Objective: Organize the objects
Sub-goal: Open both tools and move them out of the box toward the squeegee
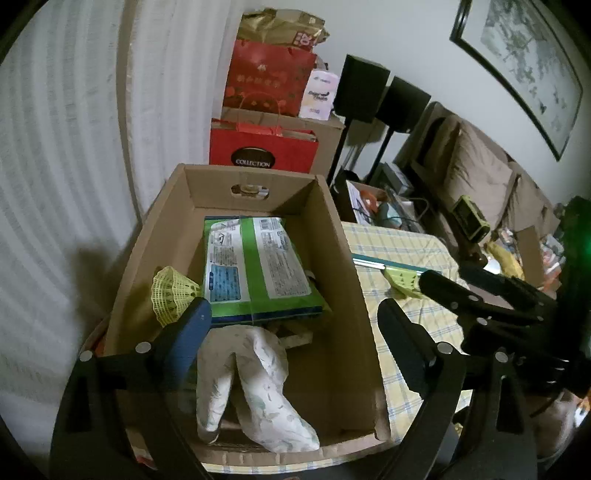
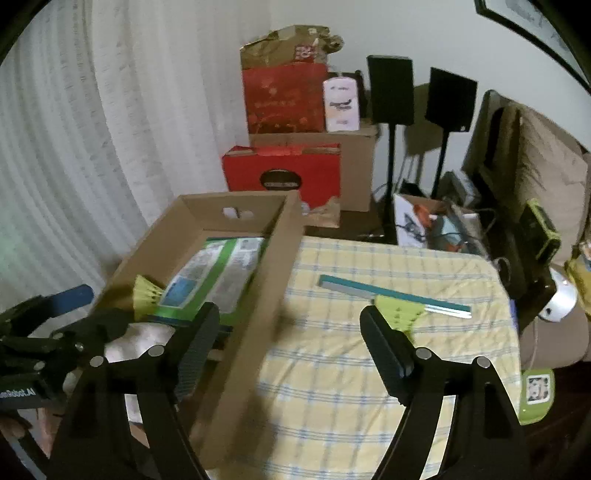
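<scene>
Two yellow shuttlecocks: one (image 1: 173,295) sits inside the cardboard box (image 1: 343,295) beside one green packet (image 1: 258,269), one (image 2: 399,312) lies on the checked table (image 2: 351,369) touching a teal ruler (image 2: 391,293). Left claw (image 1: 295,321) and right claw (image 2: 291,332) both gape, gripping nothing.

1. A white ribbed curtain (image 2: 74,122) covers the left side of the room.
2. A plain white wall (image 2: 424,33) runs behind, bearing a dark-framed landscape picture (image 1: 524,62).
3. Two black box speakers on thin stands (image 2: 391,90) stand by that wall.
4. A brown cushioned sofa (image 1: 476,166) sits at the right.
5. Red paper gift bags (image 2: 286,98) are stacked on brown cardboard cartons (image 2: 356,170) in the corner.
6. The light is dim.
</scene>
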